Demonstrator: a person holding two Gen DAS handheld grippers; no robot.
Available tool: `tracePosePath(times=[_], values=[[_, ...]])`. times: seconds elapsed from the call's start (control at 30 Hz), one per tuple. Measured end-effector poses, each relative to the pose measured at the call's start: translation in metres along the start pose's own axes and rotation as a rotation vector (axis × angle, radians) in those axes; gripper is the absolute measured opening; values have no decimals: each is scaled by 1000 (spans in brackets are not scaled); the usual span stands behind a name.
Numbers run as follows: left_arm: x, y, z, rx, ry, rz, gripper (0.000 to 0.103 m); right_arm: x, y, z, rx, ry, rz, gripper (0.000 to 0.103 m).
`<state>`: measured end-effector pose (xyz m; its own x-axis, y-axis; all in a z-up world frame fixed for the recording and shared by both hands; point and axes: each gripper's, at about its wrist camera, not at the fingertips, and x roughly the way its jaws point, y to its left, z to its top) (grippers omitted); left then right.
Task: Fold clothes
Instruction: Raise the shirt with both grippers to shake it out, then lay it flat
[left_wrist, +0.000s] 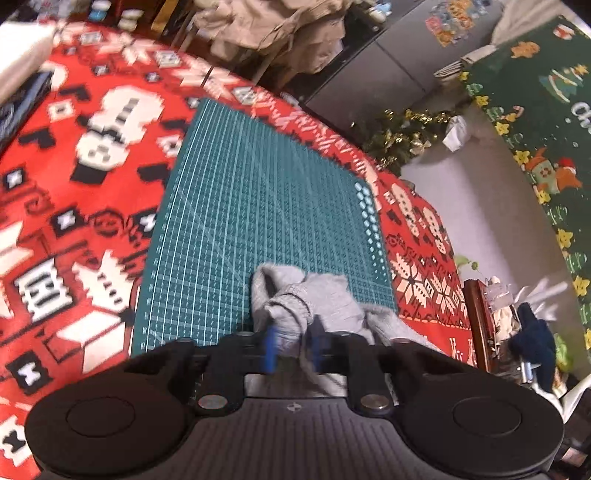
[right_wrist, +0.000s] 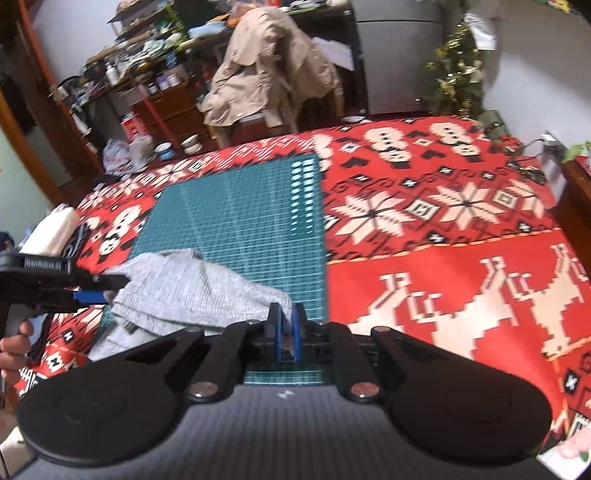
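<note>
While both grippers pinch it, the crumpled grey knit garment (right_wrist: 192, 288) hangs bunched between them over the near edge of the teal gridded cutting mat (right_wrist: 240, 218). The left gripper (left_wrist: 291, 341), w/ blue pads on black fingers, is clamped on a gathered, elastic-looking part of the cloth — fabric fills the gap between its fingers and spills down to the right. In the right wrist view the same left gripper (right_wrist: 101, 288) comes in from the left edge, holding the cloth's far-left corner, w/ part of a hand (right_wrist: 13, 347) below it. The right gripper (right_wrist: 286, 325) is closed on the garment's right end; its jaws stand nearly together w/ a thin bit of grey cloth between.

The mat lies flat on a red, white and black patterned blanket (right_wrist: 443, 258) that covers the whole work surface. Behind — a beige coat (right_wrist: 269, 66) draped over a chair, a cluttered dark shelf unit (right_wrist: 144, 74), and a small tinsel-trimmed tree (right_wrist: 460, 70) by the wall. Frames are blurred.
</note>
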<state>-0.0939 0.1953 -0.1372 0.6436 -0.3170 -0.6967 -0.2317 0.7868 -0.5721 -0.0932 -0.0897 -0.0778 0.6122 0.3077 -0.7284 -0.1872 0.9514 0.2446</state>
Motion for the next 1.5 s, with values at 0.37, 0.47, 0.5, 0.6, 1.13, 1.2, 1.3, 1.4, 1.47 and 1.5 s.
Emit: tracePosePath(times=[0.37, 0.47, 0.5, 0.6, 1.13, 1.2, 1.3, 1.4, 1.47, 1.5], values=[[-62, -63, 55, 254, -267, -1, 8, -21, 10, 57, -54, -160, 20, 6], [-91, -82, 85, 288, -379, -17, 8, -35, 21, 96, -99, -267, 25, 5], [-101, -87, 93, 296, -417, -22, 8, -42, 25, 111, -114, -307, 29, 5], [-131, -101, 114, 317, -526, -34, 8, -65, 37, 146, -144, -421, 32, 5], [-121, -38, 29, 212, -325, 36, 8, -53, 13, 92, -74, -269, 13, 5], [-106, -19, 9, 175, -248, 93, 8, -37, 4, 66, -31, -185, 10, 5], [-85, 5, -18, 113, -137, 138, 8, -13, -3, 29, 11, -75, 3, 5], [-71, 17, -34, 99, -83, 180, 8, 4, -3, -1, -14, 4, -19, 5], [-65, 22, -39, 96, -62, 191, 8, 13, -1, -11, -31, 40, -34, 5], [-63, 23, -41, 92, -51, 192, 8, 15, -1, -14, -34, 54, -35, 5]])
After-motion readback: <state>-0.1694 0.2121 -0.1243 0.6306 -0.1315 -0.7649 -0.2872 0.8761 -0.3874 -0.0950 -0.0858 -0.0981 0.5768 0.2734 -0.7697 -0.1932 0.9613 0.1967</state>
